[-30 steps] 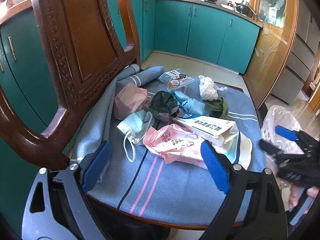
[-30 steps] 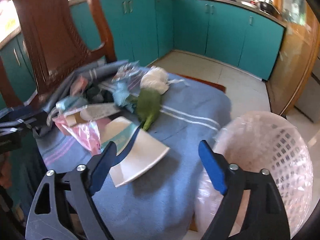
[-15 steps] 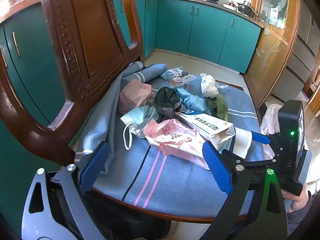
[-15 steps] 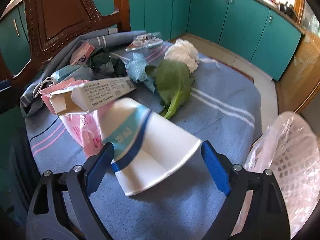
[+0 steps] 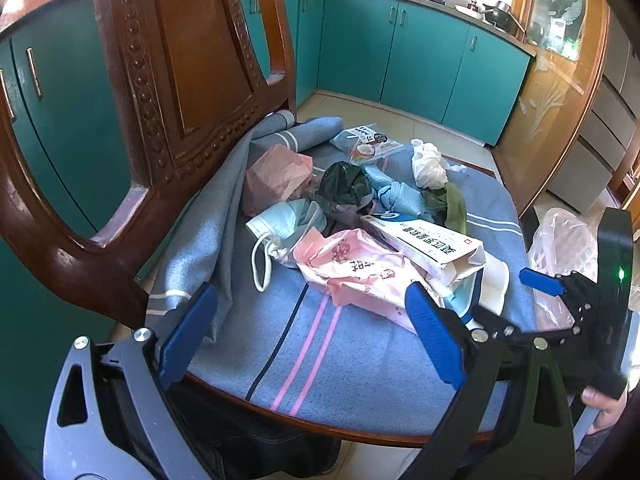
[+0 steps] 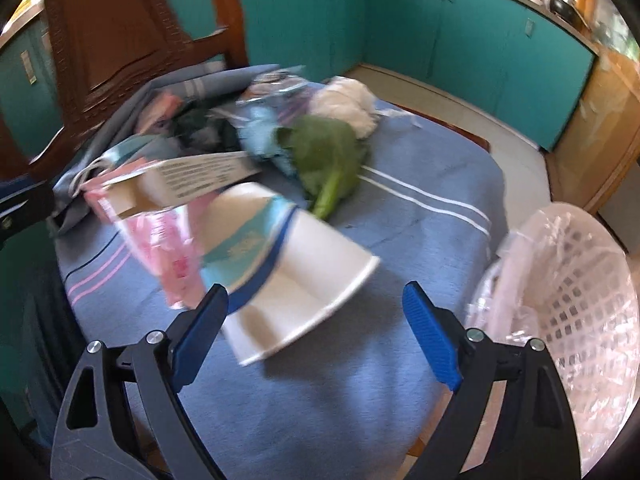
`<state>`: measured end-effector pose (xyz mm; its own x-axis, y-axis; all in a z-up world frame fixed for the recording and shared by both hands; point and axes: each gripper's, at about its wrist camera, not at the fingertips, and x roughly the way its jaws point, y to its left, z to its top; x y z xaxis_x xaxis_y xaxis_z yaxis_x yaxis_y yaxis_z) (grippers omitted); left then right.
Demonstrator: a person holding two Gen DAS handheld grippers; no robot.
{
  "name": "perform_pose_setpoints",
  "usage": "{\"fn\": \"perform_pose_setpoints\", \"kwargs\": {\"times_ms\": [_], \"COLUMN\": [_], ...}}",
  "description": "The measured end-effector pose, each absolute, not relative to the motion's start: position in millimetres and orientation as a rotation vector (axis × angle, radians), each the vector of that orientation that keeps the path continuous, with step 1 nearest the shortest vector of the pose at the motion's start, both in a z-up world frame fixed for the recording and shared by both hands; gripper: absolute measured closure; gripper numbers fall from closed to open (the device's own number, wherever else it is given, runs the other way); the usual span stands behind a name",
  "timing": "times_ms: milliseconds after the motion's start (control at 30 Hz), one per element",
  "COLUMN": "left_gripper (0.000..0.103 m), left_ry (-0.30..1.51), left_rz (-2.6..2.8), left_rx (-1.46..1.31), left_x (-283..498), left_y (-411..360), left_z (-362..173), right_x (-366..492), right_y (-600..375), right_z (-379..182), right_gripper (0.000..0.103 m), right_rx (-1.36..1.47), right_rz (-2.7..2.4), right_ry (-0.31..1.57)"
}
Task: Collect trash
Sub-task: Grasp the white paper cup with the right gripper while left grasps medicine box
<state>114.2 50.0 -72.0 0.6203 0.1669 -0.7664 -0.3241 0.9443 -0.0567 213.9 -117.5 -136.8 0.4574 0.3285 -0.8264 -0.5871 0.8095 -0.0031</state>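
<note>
A pile of trash lies on a blue striped cloth (image 5: 320,344) over a wooden chair seat. It holds a pink printed bag (image 5: 356,276), a white carton (image 5: 428,240), a face mask (image 5: 280,220), a white paper cup (image 6: 296,280), a green leaf (image 6: 328,160) and a white tissue wad (image 6: 344,104). My left gripper (image 5: 308,332) is open and empty at the seat's near edge, before the pink bag. My right gripper (image 6: 316,332) is open and empty, its fingers either side of the paper cup's near end. It also shows in the left wrist view (image 5: 540,284).
A white plastic basket (image 6: 576,304) lined with a clear bag stands beside the seat on the right. The carved chair back (image 5: 172,80) rises on the left. Teal cabinets (image 5: 420,56) line the far wall, with tiled floor before them.
My right gripper has moved in over the seat toward the paper cup, which now lies between its fingers. My left gripper has drawn back slightly. Both stay open.
</note>
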Motion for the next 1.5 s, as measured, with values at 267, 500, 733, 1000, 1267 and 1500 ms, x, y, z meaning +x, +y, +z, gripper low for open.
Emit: {"fn": "perform_pose_setpoints", "kwargs": {"times_ms": [267, 500, 733, 1000, 1267, 1500], "left_gripper": [0.008, 0.008, 0.008, 0.008, 0.003, 0.011], "left_ry": [0.866, 0.868, 0.868, 0.866, 0.967, 0.956], "left_rz": [0.281, 0.287, 0.279, 0.185, 0.061, 0.071], "left_rx": [-0.194, -0.203, -0.208, -0.228, -0.308, -0.326], "left_x": [114.1, 114.1, 117.0, 147.1, 208.7, 201.0], "left_y": [47.2, 49.8, 47.8, 28.7, 10.8, 16.2], "left_z": [-74.1, -75.4, -78.6, -78.8, -95.9, -103.9], "right_x": [210.3, 206.6, 214.6, 219.7, 218.8, 220.2], "right_y": [-93.6, -94.4, -109.9, -122.7, -132.0, -134.1], "right_z": [-162.5, -156.8, -152.4, -143.9, -138.7, -141.9], "right_gripper": [0.017, 0.06, 0.061, 0.038, 0.031, 0.031], "right_rx": [-0.401, -0.364, -0.288, -0.248, -0.239, -0.245], "right_rz": [0.561, 0.624, 0.606, 0.58, 0.582, 0.565], "right_ry": [0.99, 1.008, 1.039, 1.023, 1.014, 1.013]}}
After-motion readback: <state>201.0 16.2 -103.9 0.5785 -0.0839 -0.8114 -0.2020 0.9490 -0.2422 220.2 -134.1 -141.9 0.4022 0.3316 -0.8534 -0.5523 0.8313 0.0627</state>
